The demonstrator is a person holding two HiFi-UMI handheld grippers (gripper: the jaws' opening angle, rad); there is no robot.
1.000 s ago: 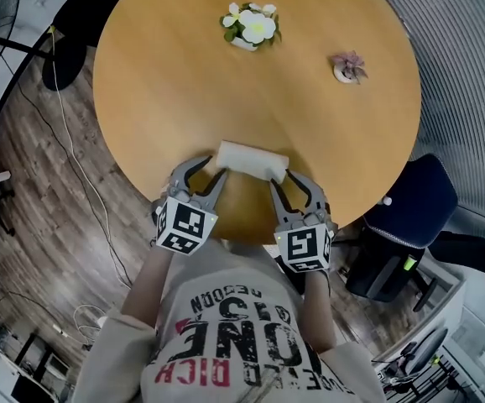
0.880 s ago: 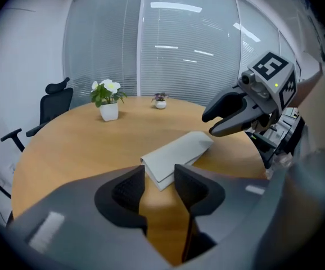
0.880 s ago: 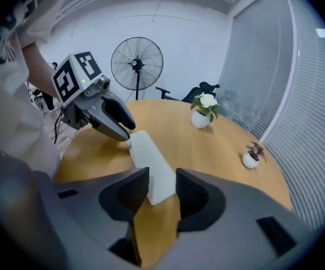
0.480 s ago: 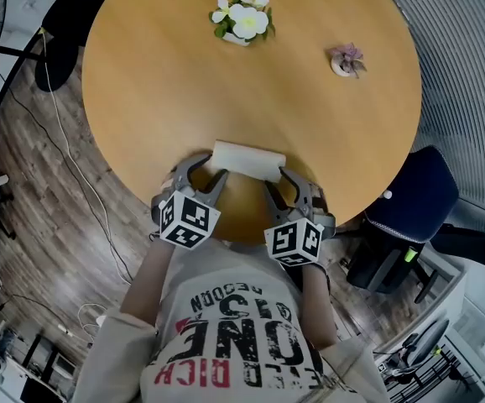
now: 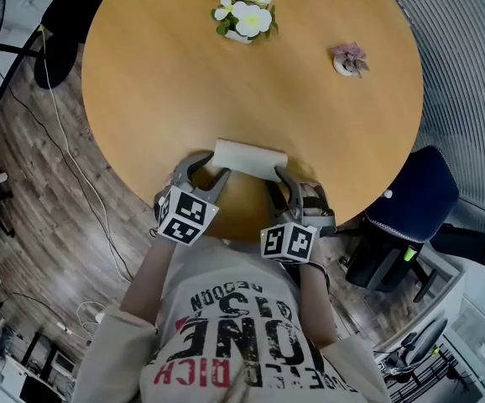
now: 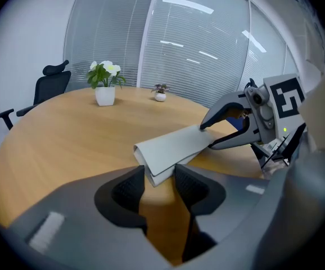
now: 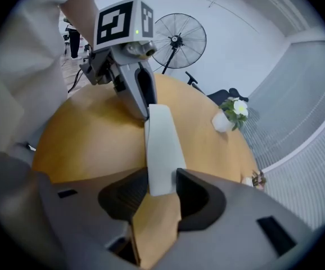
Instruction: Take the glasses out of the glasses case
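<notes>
A pale grey glasses case (image 5: 251,158) lies closed near the front edge of the round wooden table (image 5: 184,82). My left gripper (image 5: 211,168) is at its left end, jaws wide apart, and the case's corner (image 6: 171,151) sits just between the fingertips (image 6: 130,185). My right gripper (image 5: 291,181) straddles the right end. Its jaws are opening, and the case (image 7: 161,151) reaches in between them. Neither pair of pads visibly squeezes the case. Each gripper appears in the other's view: the right gripper (image 6: 206,136) and the left gripper (image 7: 143,114).
A white pot of flowers (image 5: 244,19) and a small pink plant (image 5: 347,61) stand at the far side of the table. A dark blue chair (image 5: 410,208) is to the right. A black chair (image 6: 50,86) and a fan (image 7: 178,38) stand beyond the table.
Both grippers have sunk a little onto the ends of the case. The right gripper has rolled, turning its marker cube. The case has stayed put.
</notes>
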